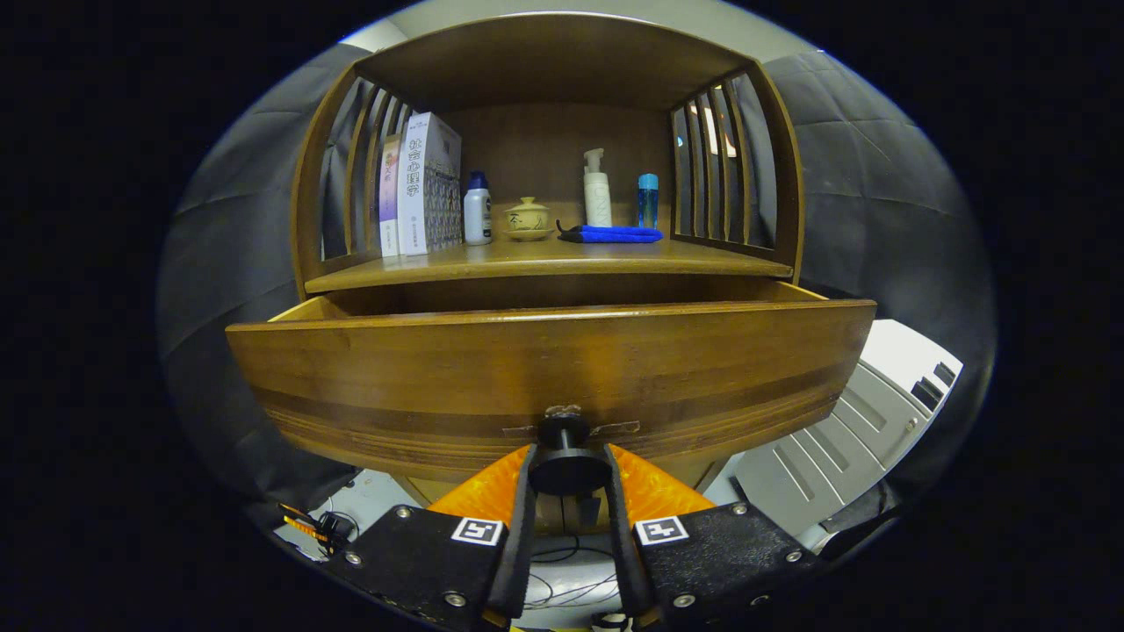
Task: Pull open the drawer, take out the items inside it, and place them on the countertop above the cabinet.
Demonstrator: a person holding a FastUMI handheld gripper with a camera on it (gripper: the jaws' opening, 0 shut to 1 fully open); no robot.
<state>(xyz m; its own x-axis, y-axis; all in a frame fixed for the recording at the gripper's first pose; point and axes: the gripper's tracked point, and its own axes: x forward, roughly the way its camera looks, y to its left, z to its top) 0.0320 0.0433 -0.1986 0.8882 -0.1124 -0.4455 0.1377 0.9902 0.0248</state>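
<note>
- Fingers of the gripper point(566, 478) come first, closed on the round dark knob point(566, 467) of the drawer point(544, 369); one finger presses each side of the knob's disc.
- Behind the knob, the drawer's wooden front stands pulled out from the cabinet point(549, 158), with a gap showing between its top edge and the cabinet body.
- From this low angle the inside of the drawer is hidden, so I cannot tell what lies in it.
- Above the drawer runs the countertop point(562, 256), a wooden shelf with slatted sides and a roof.
- On the countertop, from one side to the other: upright books point(421, 186), a small white bottle with a blue cap point(477, 211), a lidded ceramic cup on a saucer point(528, 218), a white pump bottle point(597, 189), and a slim blue bottle point(648, 200).
- Just in front of the pump bottle and the slim bottle lies a folded blue cloth point(612, 233).
- Below the drawer, cables point(562, 570) trail over a pale floor.
</note>
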